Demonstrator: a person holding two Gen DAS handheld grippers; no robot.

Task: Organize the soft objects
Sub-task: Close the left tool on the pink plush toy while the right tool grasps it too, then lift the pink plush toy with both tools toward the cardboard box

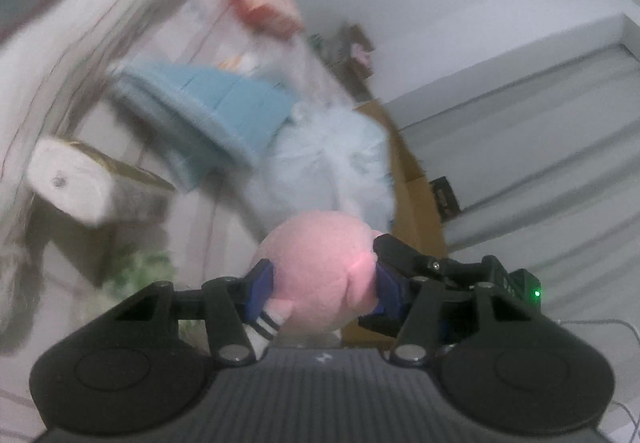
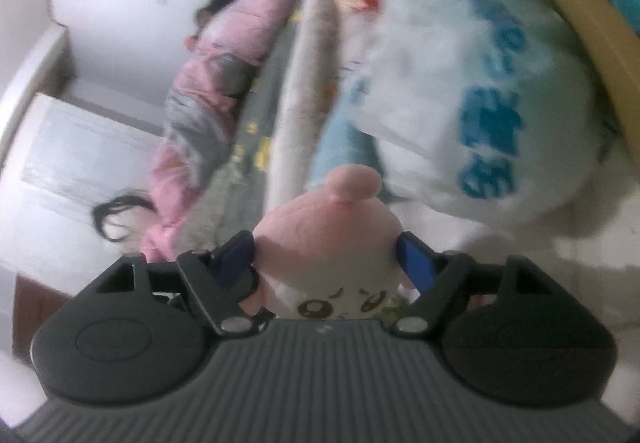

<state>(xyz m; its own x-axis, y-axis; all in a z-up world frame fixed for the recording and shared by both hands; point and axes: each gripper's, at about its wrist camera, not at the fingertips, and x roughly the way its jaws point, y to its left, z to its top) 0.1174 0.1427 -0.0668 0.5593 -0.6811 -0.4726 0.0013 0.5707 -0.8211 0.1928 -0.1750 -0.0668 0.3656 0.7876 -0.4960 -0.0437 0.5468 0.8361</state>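
Pink plush toy [image 1: 320, 271] clamped in left gripper [image 1: 324, 283], second pink plush [image 2: 332, 243] clamped in right gripper [image 2: 326, 255]

Black linkage arms with silver pivot pins, blue finger pads and a ribbed grey housing with round black side caps on the left gripper [image 1: 324, 283], a green light glowing; same build on the right gripper [image 2: 326, 257].

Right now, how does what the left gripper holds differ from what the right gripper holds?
The left gripper is shut on a plain pink plush with a striped sock-like foot; the right gripper is shut on a paler pink plush with a rounded nub on top and a printed white patch. The left plush fills the gap less widely than the right one. Both are soft pink toys, pinched between blue pads.
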